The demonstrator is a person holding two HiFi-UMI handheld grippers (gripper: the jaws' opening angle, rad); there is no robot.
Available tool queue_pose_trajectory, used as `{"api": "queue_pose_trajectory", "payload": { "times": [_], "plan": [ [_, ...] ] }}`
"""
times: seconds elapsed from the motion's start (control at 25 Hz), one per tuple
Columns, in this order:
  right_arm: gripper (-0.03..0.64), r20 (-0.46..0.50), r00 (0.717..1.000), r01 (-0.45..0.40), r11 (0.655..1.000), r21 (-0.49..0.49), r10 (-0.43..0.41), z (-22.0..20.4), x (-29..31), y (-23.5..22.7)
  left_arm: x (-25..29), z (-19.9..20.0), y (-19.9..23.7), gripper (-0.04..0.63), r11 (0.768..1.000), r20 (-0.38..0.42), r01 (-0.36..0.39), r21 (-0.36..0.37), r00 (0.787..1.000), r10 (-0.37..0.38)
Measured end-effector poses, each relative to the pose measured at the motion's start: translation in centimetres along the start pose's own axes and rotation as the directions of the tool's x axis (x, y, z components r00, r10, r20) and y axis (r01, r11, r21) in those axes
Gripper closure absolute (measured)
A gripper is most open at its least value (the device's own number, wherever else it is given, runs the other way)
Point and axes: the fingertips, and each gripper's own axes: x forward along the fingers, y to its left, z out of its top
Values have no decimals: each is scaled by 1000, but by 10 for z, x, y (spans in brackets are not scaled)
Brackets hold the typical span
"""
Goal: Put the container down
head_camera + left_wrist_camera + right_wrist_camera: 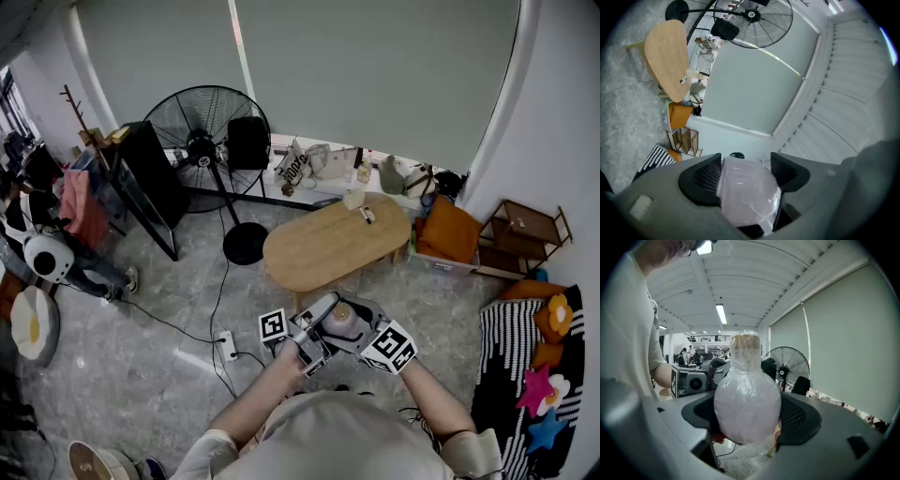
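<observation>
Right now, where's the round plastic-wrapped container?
Head view, lower centre: the round plastic-wrapped container is held in the air between the left gripper and right gripper, short of the oval wooden table.

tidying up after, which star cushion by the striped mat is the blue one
The lower one in the head view: the blue star cushion sits just below the pink star cushion.

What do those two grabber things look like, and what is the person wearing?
The left gripper and right gripper are both chunky grey shells with black ribbed pads inside the jaws. Each carries a white cube printed with black square markers. The person wears a light short-sleeved top.
</observation>
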Motion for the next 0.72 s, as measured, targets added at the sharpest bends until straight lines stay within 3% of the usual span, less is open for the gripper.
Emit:
{"api": "queue_pose_trajectory", "payload": {
  "times": [0.72],
  "plan": [
    [229, -5, 1000, -18, 1000, -6, 18, -10, -17, -19, 23, -3, 15, 273, 1000, 19, -2, 6, 1000, 2]
  ]
}}
